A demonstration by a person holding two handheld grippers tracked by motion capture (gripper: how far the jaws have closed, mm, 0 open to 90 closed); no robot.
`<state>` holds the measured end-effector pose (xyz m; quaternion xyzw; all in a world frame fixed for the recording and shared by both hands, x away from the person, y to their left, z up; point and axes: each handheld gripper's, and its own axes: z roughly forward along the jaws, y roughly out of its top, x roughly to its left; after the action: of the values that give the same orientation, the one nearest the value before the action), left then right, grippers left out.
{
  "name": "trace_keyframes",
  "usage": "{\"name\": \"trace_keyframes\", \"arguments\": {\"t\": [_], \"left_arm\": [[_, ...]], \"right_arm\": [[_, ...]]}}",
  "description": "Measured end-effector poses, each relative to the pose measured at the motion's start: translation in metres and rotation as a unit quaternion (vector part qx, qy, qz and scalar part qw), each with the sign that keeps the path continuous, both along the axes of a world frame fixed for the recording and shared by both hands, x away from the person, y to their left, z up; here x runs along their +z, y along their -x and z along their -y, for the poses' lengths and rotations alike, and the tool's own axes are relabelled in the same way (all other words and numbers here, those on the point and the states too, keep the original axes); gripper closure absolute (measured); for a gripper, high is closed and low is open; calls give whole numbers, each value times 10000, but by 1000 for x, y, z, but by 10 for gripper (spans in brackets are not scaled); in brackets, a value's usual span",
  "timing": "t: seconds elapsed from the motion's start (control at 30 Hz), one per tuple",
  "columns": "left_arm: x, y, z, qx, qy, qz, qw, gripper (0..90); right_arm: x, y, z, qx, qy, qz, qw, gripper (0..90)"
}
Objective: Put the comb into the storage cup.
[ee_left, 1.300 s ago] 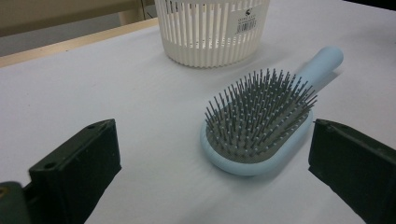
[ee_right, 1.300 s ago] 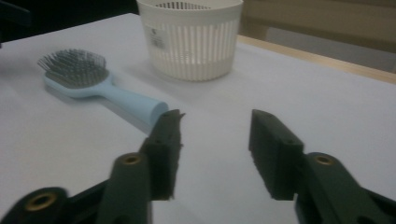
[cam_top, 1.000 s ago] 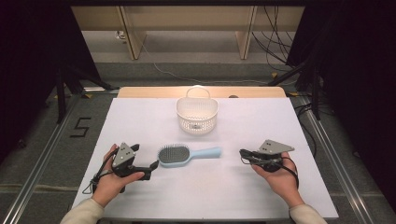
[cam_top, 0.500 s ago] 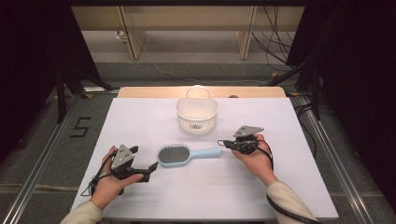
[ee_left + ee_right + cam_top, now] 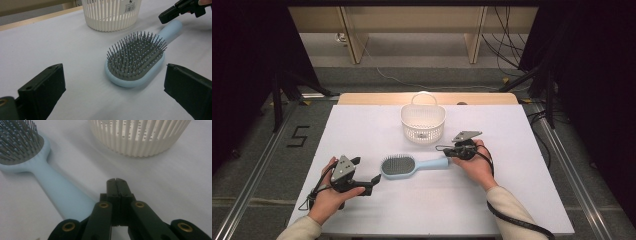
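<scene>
The hairbrush [image 5: 412, 165] is lying bristles-up on the white counter [image 5: 522, 200], roughly midway between the two hands, with its head pointing toward the left claw and its pale blue handle pointing toward the right claw.

The left claw [image 5: 368, 174] is resting low on the counter with its jaws standing wide apart and gripping nothing. In the left gripper view the brush head [image 5: 136, 61] is sitting ahead of the jaws, nearer the right-hand one (not between the tips), apart from both.

The right claw [image 5: 443, 148] is hovering just beside the free end of the handle, with its jaws pressed together and nothing between them. In the right gripper view the clenched tips [image 5: 116, 181] are pointing past the handle [image 5: 63, 195], which is running alongside them on the left of that view; whether the claw is touching the handle cannot be told. In the left gripper view the same claw [image 5: 166, 16] is sitting just above the handle end.

The white slatted basket [image 5: 423, 122] is standing upright on the counter beyond the brush, near the right claw but apart from it.
</scene>
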<state>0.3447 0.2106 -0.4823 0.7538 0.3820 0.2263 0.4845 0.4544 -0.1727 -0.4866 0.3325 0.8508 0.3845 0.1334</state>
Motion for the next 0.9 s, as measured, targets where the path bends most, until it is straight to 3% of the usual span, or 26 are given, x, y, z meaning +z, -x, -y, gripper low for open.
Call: {"name": "trace_keyframes", "arguments": {"t": [0.57,0.9], "left_arm": [[0,1,0,-40,-38,-13,10000,29],[1,5,-4,-51,-153,-12,9999,30]], "right_arm": [[-3,1,-2,191,76,-215,9996,900],[-1,17,-4,615,392,-366,9967,900]]}}
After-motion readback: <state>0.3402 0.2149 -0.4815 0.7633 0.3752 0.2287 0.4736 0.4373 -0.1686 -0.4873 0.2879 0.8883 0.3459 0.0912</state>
